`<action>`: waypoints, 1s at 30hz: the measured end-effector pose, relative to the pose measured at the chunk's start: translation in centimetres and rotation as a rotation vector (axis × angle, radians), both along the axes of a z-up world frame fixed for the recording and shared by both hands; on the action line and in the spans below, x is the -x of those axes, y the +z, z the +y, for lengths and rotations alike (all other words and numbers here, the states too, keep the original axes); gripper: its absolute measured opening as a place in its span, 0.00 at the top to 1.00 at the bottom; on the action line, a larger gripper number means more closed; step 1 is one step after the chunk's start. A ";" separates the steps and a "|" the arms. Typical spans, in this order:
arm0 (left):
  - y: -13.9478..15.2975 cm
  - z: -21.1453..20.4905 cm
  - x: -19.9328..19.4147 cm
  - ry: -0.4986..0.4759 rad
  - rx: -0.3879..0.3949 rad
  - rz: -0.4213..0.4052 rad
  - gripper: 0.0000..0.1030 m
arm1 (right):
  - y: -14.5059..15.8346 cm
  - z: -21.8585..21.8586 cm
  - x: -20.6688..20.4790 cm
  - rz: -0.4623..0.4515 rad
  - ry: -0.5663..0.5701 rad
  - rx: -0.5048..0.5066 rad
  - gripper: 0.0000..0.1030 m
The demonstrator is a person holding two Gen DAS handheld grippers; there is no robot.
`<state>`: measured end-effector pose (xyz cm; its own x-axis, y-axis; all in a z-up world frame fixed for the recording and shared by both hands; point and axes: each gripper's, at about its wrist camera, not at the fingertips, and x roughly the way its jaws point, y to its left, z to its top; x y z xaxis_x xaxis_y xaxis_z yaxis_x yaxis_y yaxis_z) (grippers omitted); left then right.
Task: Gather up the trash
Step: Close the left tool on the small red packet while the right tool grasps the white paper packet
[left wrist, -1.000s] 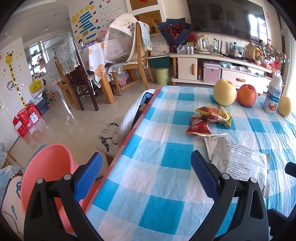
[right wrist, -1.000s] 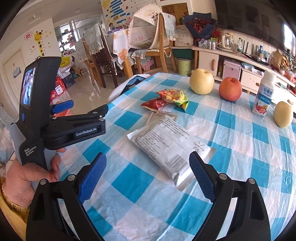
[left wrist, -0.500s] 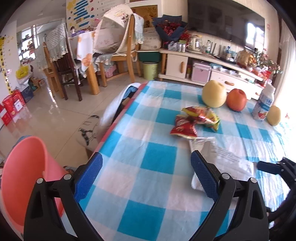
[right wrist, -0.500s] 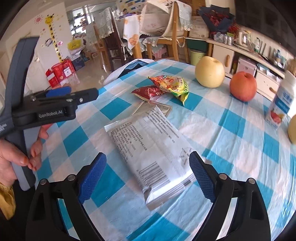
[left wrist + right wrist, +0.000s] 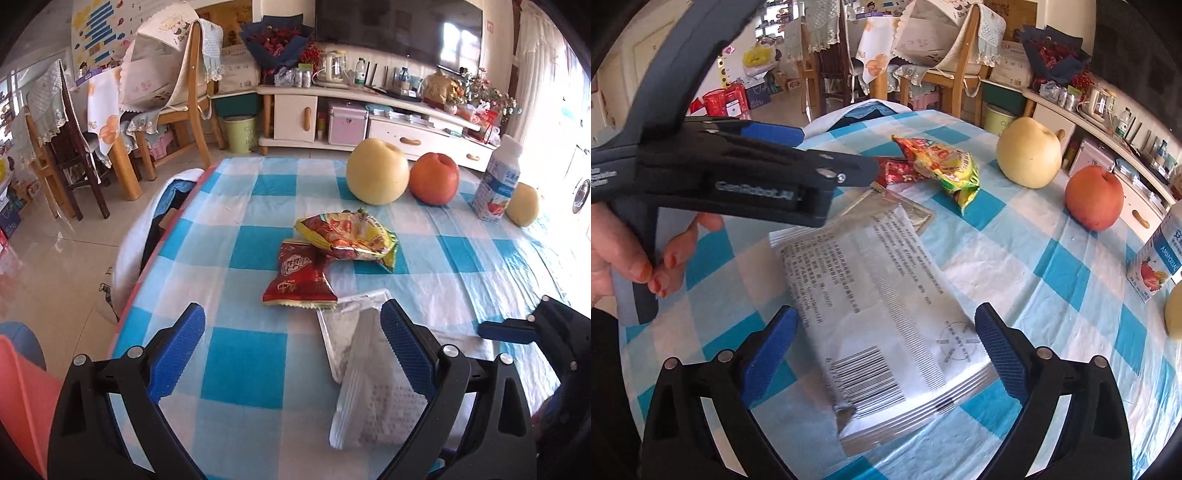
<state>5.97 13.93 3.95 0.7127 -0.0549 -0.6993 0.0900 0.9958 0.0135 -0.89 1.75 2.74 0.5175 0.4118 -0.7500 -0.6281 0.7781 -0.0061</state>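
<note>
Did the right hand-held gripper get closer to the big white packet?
Yes. In the right wrist view, the right hand-held gripper has come forward over the checked tablecloth; the white packet now lies between its open fingers.

Open left gripper (image 5: 291, 332) above checked tablecloth (image 5: 243, 258), nr red wrapper (image 5: 301, 280).
</note>
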 end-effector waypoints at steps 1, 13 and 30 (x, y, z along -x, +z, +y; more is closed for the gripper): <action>-0.3 0.1 -0.7 0.006 0.005 0.010 0.06 | 0.0 -0.1 -0.2 0.006 0.000 -0.008 0.06; -3.2 -0.4 -6.5 0.017 -0.031 0.112 0.23 | -0.7 -0.1 -1.6 0.057 0.012 -0.049 0.04; -2.7 -1.5 -5.3 0.013 -0.001 0.103 0.59 | -0.8 -0.2 -1.2 0.064 -0.049 -0.023 0.16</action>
